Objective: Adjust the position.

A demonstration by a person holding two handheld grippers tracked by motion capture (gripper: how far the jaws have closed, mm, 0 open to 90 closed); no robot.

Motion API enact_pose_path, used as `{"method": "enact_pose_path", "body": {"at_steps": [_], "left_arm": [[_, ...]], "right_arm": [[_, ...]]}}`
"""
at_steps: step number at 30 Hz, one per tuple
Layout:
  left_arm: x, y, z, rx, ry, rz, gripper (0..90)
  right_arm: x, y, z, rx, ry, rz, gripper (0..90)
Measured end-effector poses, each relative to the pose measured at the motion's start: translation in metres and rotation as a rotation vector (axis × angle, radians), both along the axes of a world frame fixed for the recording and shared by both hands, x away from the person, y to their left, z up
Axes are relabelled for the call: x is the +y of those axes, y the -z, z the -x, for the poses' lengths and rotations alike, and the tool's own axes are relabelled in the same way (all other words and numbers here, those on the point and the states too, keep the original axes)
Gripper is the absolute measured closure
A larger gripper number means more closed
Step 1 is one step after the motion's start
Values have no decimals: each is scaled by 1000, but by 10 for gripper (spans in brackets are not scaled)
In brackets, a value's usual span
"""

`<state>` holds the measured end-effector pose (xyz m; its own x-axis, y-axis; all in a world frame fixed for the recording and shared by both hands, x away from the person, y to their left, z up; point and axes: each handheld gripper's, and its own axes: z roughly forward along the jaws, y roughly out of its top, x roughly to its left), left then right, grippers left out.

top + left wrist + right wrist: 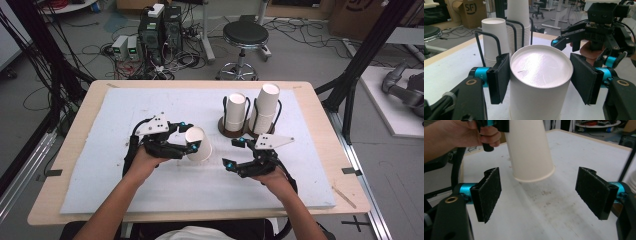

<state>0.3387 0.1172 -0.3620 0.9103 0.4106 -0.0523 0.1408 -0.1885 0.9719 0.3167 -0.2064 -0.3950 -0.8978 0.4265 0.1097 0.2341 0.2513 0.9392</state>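
We hold an upside-down paper cup in our left hand-held gripper, lifted near the cup stacks. Our right hand-held gripper, jaws wide, probably grips its rim next.

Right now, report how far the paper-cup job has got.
Done: one white paper cup is out of the wire holders, upside down and lifted off the table. In hand: the left gripper carries it; the right gripper waits open beneath it. Left: two cup stacks in the holders, and where the carried cup goes.
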Motion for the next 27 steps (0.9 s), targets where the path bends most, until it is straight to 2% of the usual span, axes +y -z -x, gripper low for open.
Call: {"method": "enact_pose_path", "body": {"at_steps": [8,12,14,18,21,24,27], "left_arm": [[-5,1,1,9,29,9,350],[-8,-1,1,12,53,26,350],[-9,-2,2,12,69,34,350],[-14,-4,3,12,98,45,351],[-18,-5,2,25,117,65,351],[-22,-8,0,22,124,66,351],[-26,-8,-1,19,129,69,351]], "right_arm": [[22,2,-5,-4,-40,-18,213],[30,4,-6,-13,-68,-5,213],[33,6,-8,-6,-69,5,213],[37,9,-14,3,-75,-13,213],[42,10,-16,-14,-93,-17,208],[47,11,-18,-25,-104,-15,207],[48,13,-23,-18,-102,-23,204]]}}
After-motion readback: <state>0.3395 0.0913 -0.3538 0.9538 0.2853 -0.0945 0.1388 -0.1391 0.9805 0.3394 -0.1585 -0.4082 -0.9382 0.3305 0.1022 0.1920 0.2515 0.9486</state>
